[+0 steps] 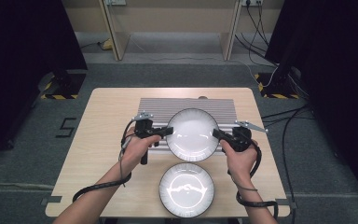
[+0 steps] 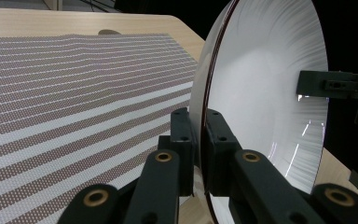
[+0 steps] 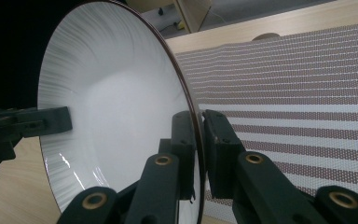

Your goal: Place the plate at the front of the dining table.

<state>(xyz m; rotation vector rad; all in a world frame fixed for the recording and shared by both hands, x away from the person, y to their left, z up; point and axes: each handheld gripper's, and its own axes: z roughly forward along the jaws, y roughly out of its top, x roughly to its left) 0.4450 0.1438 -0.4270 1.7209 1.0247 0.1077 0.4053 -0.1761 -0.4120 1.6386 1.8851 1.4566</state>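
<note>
Upper plate [image 1: 192, 134]: held above striped mat [image 1: 158, 108], mid-surface | left hand-held gripper [image 1: 168, 131]: clamped on its left rim | right hand-held gripper [image 1: 216, 135]: clamped on its right rim | second plate [image 1: 186, 189]: laid at near edge

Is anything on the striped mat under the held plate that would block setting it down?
Nothing visible. The plate, clamped at opposite rims by the left gripper and right gripper, hangs over the mat; the second plate sits off the mat, nearer the person.

Bright overhead light, glare on plates [image 1: 187, 189]
</note>
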